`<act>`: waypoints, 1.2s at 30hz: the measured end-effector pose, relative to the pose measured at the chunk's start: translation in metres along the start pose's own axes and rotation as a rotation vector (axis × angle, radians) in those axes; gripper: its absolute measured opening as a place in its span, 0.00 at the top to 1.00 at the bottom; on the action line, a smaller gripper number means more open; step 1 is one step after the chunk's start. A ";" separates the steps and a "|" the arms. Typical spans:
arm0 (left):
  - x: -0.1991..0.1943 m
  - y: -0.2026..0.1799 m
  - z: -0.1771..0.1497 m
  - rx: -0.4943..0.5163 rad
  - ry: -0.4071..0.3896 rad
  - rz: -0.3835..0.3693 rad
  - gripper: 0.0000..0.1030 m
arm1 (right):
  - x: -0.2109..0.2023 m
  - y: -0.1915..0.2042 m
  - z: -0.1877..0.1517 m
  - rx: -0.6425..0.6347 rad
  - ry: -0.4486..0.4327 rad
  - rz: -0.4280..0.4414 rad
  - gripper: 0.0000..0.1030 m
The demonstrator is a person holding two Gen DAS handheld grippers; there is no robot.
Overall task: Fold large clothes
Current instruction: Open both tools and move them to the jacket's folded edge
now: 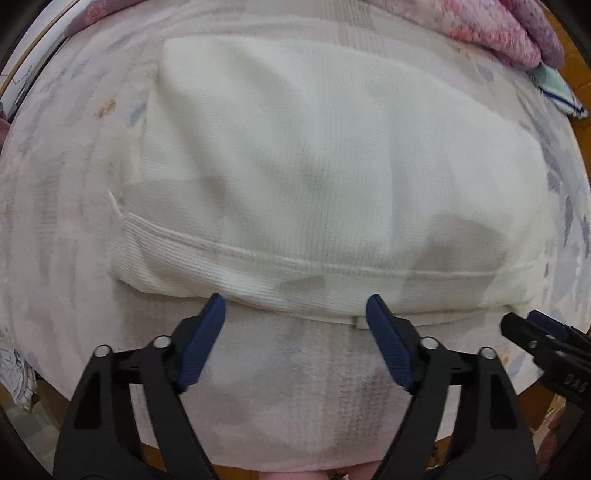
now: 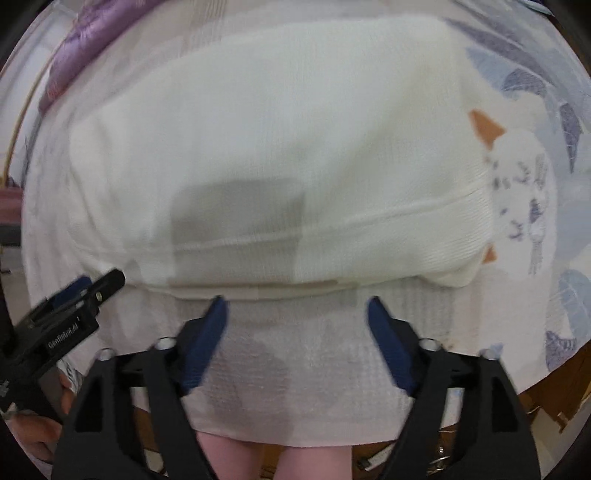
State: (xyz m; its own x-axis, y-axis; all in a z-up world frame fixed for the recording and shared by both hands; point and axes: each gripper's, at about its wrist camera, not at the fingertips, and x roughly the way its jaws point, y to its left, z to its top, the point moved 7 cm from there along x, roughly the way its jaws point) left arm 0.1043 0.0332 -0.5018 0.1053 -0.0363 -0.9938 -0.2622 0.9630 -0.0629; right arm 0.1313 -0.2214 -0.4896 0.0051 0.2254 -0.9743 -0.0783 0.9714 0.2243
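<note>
A white ribbed knit garment (image 1: 314, 166) lies folded into a rough rectangle on the bed, its ribbed hem toward me. It also fills the right wrist view (image 2: 277, 147). My left gripper (image 1: 295, 314) is open and empty, its blue pads just short of the hem's near edge. My right gripper (image 2: 297, 314) is open and empty, also just in front of the hem. The right gripper's tip shows at the right edge of the left wrist view (image 1: 532, 332); the left gripper shows at the left of the right wrist view (image 2: 81, 295).
The garment rests on a pale printed bedsheet (image 1: 55, 221) with blue leaf patterns (image 2: 535, 92). A pink floral quilt (image 1: 498, 29) is bunched at the far right, with a small striped cloth (image 1: 557, 96) beside it. The bed's near edge drops to a wooden frame (image 1: 498, 413).
</note>
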 end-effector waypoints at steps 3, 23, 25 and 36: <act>-0.020 -0.002 0.012 0.001 -0.017 -0.002 0.19 | -0.028 -0.010 0.008 0.009 -0.049 0.061 0.15; -0.046 -0.097 0.128 0.231 -0.152 -0.022 0.13 | -0.081 -0.106 0.143 -0.023 -0.460 0.261 0.10; -0.041 -0.103 0.137 0.236 -0.165 -0.018 0.13 | -0.064 -0.106 0.164 -0.074 -0.415 0.276 0.10; -0.012 -0.119 0.171 0.228 -0.178 0.020 0.13 | 0.039 -0.112 0.256 -0.039 -0.189 0.575 0.10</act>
State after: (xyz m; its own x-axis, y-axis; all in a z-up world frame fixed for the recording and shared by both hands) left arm 0.2980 -0.0357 -0.4665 0.2745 0.0111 -0.9615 -0.0457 0.9990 -0.0016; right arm 0.3958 -0.3018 -0.5471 0.1275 0.7265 -0.6753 -0.1579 0.6870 0.7093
